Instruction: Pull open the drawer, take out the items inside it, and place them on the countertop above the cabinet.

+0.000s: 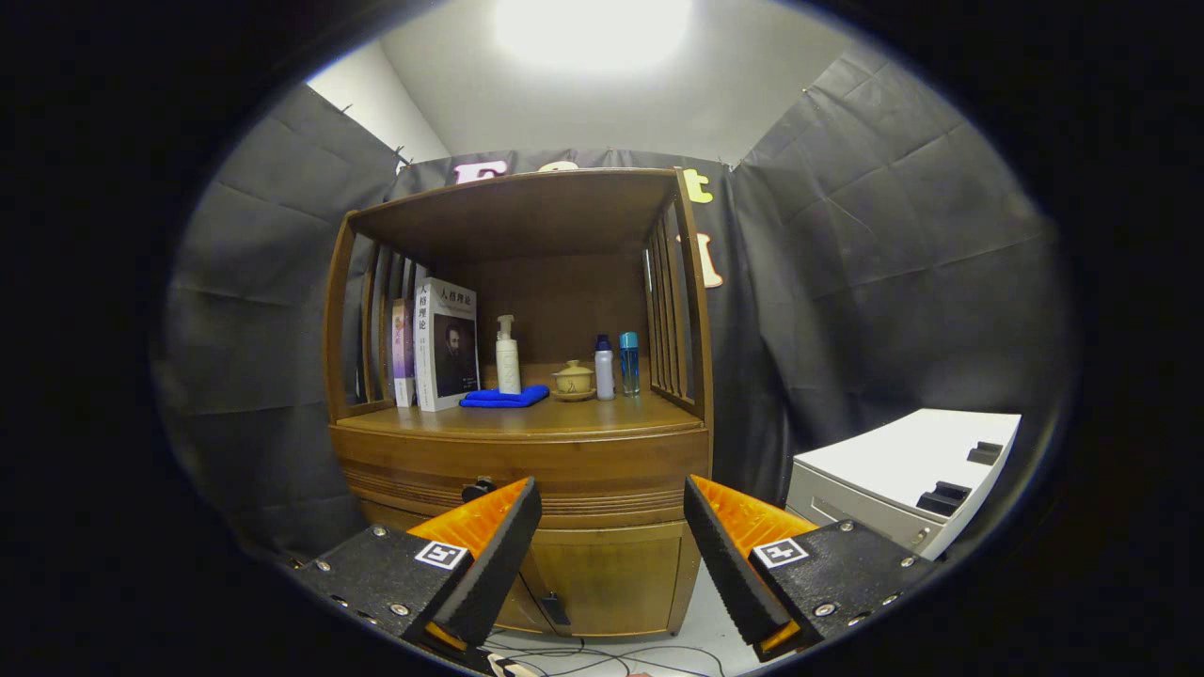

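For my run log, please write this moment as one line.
phase: approach | gripper: open, holds nothing | brown wooden cabinet drawer: closed, ahead of fingers | small dark drawer knob: untouched

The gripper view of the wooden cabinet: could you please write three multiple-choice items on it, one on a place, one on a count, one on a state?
1. Where does the blue cloth lie?
A. On the countertop, before the white pump bottle
B. On the cabinet's top shelf
C. On the floor

2. How many small bottles stand right of the lidded cup?
A. None
B. Two
C. Four

3. How is the drawer?
A. Pulled out
B. Removed
C. Shut

Answers:
1 A, the cloth rests at the pump bottle's foot.
2 B, a white bottle and a blue bottle.
3 C, its front sits flush; the gripper hangs open before it, fingers apart, holding nothing.
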Action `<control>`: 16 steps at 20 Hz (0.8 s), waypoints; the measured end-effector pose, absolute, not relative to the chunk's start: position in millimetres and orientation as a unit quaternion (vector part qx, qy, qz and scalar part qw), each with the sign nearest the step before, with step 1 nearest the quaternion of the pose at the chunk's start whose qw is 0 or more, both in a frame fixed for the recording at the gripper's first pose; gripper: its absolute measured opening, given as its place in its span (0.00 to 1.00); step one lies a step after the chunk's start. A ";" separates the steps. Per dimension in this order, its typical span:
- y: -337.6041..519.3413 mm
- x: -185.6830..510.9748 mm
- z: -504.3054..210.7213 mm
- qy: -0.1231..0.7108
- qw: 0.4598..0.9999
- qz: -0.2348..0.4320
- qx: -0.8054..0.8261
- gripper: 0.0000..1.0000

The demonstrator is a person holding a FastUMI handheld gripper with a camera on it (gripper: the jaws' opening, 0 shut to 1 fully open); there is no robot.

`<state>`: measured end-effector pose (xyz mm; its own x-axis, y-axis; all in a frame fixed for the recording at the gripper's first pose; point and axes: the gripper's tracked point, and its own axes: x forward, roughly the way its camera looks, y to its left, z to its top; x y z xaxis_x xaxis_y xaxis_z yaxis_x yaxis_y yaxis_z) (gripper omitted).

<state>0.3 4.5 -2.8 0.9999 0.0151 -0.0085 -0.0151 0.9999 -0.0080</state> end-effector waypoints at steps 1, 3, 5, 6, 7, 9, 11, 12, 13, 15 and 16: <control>5.1 0.0 -2.3 0.004 1.000 0.008 -0.004 0.94; 6.8 -0.5 -1.7 0.002 1.000 0.009 -0.003 0.94; 9.4 3.3 0.8 0.001 1.000 0.008 0.002 0.94; 14.5 5.4 0.7 0.002 1.000 0.011 0.004 0.94; 16.8 7.3 2.9 0.000 1.000 0.012 0.004 0.94; 15.4 10.1 8.1 -0.006 1.000 0.010 -0.002 0.94; 15.5 13.0 11.9 -0.010 1.000 0.008 -0.002 0.94; 16.6 15.3 13.0 -0.010 1.000 0.007 0.002 0.94; 18.7 18.7 15.3 -0.010 1.000 0.008 0.007 0.94; 26.5 24.3 22.6 -0.015 1.000 0.012 0.008 0.94; 32.1 27.3 26.0 -0.019 1.000 0.016 0.006 0.94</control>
<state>27.3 32.1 26.0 0.9988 0.0308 0.0388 -0.0313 0.9994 0.0113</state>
